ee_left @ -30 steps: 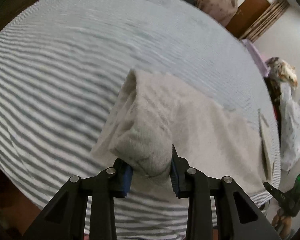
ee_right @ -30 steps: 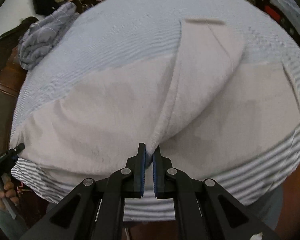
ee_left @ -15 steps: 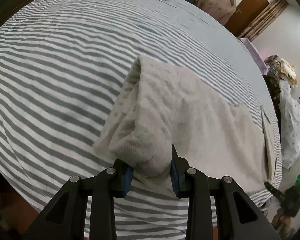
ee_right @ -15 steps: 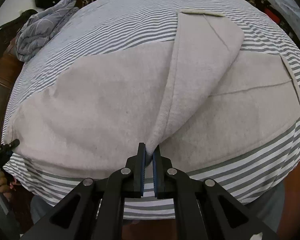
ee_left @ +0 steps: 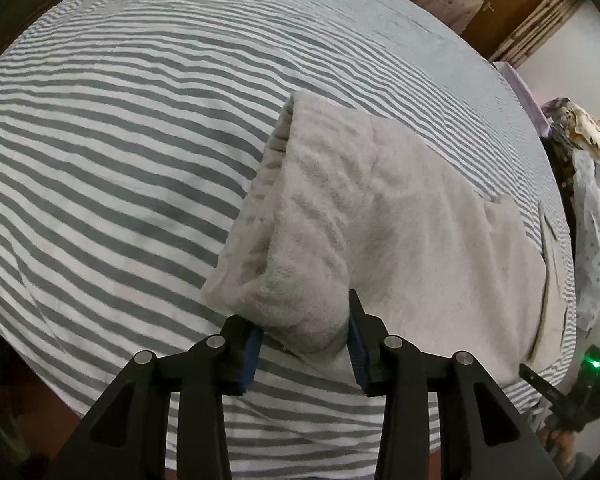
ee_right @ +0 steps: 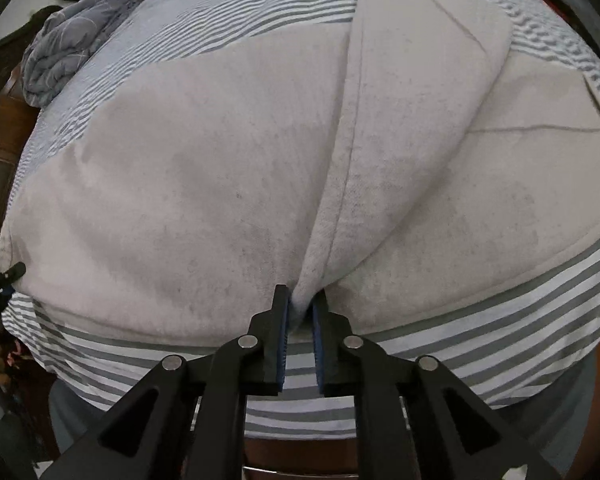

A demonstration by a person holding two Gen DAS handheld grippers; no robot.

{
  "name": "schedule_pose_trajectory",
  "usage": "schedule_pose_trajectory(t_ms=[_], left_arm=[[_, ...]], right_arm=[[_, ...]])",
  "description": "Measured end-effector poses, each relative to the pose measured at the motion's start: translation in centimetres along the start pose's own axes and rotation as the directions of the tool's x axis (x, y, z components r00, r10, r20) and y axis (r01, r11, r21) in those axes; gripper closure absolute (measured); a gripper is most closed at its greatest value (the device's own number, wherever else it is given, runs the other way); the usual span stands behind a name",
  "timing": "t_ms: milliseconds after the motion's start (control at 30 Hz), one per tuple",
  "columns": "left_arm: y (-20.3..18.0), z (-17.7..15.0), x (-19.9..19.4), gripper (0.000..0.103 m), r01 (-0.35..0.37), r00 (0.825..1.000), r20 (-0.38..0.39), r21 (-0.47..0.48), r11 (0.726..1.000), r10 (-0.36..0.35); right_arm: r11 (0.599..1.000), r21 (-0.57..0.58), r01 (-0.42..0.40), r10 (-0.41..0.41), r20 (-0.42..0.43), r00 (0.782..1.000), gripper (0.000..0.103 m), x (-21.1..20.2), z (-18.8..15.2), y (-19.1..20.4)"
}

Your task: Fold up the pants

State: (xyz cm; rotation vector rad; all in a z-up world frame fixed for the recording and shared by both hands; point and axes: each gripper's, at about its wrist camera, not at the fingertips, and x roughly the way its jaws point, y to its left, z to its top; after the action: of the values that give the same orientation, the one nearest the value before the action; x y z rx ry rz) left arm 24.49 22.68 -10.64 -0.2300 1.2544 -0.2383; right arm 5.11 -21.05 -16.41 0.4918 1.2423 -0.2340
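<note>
Opening around pants (ee_left: 380, 208) folds, left gripper (ee_left: 304, 344) and right gripper (ee_right: 300, 320); pad contact unclear.

Left tool (ee_left: 304, 340) angled down, jaws opening, right tool (ee_right: 300, 320) likewise opening

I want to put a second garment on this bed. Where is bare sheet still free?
The wide striped sheet left of the beige pants is bare, up to the crumpled grey blanket near the far edge. A narrow strip runs along the near edge. The near right part is crowded by the pants.
</note>
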Motion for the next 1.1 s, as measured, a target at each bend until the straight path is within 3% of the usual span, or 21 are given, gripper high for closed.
schedule_pose_trajectory(t_ms=[167,233,300,367,467,600,700,800,867,1100], left_arm=[[-1.0,-1.1,-1.4,0.054,-0.084,0.996,0.022,0.039,0.996,0.084],[-1.6,-1.8,-2.2,0.049,-0.143,0.989,0.054,0.061,0.988,0.139],[-2.0,-2.5,-3.5,0.049,-0.200,0.976,0.105,0.080,0.977,0.191],[-3.2,-3.5,-5.0,0.049,-0.258,0.955,0.182,0.110,0.960,0.236],[-5.7,-4.9,-6.6,0.049,-0.280,0.936,0.264,0.151,0.948,0.235],[-10.3,-7.2,-7.6,0.048,-0.186,0.945,0.313,0.275,0.943,0.095],[-14.7,-8.6,-6.2,0.048,-0.067,0.966,0.256,0.366,0.928,-0.031],[-20.0,-10.6,-3.4,0.048,0.051,0.978,0.158,0.463,0.885,-0.139],[-23.1,-11.8,-1.5,0.048,0.093,0.978,0.113,0.509,0.856,-0.173],[-32.0,-16.4,4.7,0.048,0.132,0.983,0.018,0.619,0.774,-0.182]], right_arm=[[0.999,0.006,-0.053,0.053,-0.026,0.998,0.083,0.3,0.3,-0.7],[0.995,0.031,-0.093,0.094,-0.031,0.995,0.071,-0.1,0.6,-1.5],[0.991,0.042,-0.125,0.127,-0.039,0.991,0.064,-0.9,0.7,-2.2],[0.989,0.037,-0.145,0.146,-0.039,0.989,0.064,-1.9,0.6,-3.0],[0.989,0.016,-0.146,0.147,-0.023,0.989,0.064,-4.2,1.0,-4.6],[0.995,-0.026,-0.098,0.099,0.045,0.994,0.064,-7.8,3.3,-6.8],[0.998,-0.045,-0.032,0.037,0.113,0.993,0.064,-10.5,7.2,-7.4],[0.996,-0.086,0.036,-0.024,0.143,0.989,0.064,-12.0,11.6,-6.9],[0.995,-0.086,0.053,-0.040,0.148,0.988,0.064,-12.3,14.3,-7.0],[0.992,-0.090,0.092,-0.085,0.077,0.993,0.064,-8.6,23.5,-5.3]])
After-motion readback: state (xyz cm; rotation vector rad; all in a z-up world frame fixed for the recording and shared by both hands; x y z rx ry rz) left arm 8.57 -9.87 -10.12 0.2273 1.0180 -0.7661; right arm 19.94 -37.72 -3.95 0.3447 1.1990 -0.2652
